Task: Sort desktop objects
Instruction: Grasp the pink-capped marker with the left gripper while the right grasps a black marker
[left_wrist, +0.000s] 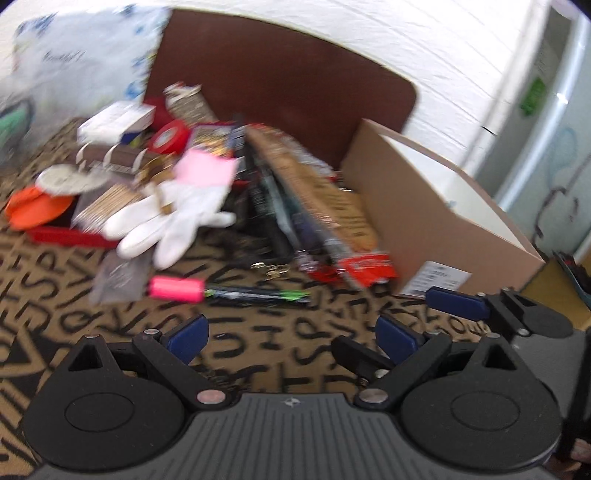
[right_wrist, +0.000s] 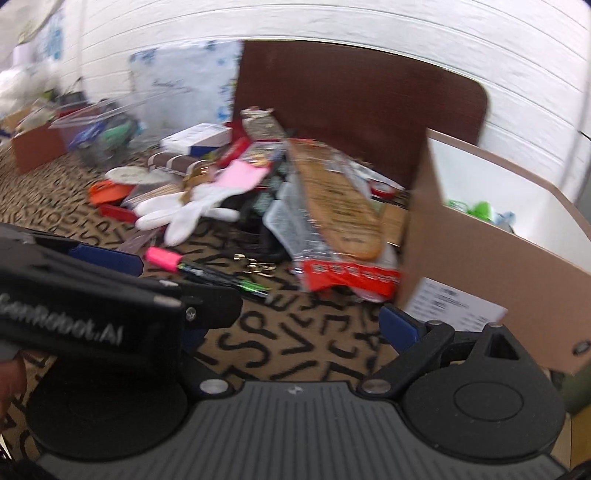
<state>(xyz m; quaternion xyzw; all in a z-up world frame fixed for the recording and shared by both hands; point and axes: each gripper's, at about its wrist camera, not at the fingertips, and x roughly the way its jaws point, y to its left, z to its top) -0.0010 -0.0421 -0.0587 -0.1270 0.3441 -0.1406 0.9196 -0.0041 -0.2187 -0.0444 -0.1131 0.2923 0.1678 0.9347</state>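
A heap of desktop objects lies on a letter-patterned cloth: a white glove (left_wrist: 173, 221) (right_wrist: 188, 214), a pink highlighter (left_wrist: 176, 289) (right_wrist: 162, 257) beside a dark pen (left_wrist: 258, 293) (right_wrist: 225, 277), a long snack packet (left_wrist: 325, 206) (right_wrist: 340, 210), red tape (left_wrist: 168, 137) and a pink note (left_wrist: 205, 168). My left gripper (left_wrist: 291, 334) is open and empty, short of the pen. My right gripper (right_wrist: 295, 328) is open and empty; the left gripper's body (right_wrist: 92, 314) covers its left finger. The right gripper's finger (left_wrist: 458, 301) shows in the left wrist view.
An open cardboard box (left_wrist: 436, 221) (right_wrist: 498, 251) stands at the right and holds green items (right_wrist: 476, 210). A brown chair back (left_wrist: 280, 81) (right_wrist: 362, 99) stands behind the heap. An orange lid (left_wrist: 37, 210), a small white box (left_wrist: 118, 120) and a clear bin (right_wrist: 99, 129) lie left.
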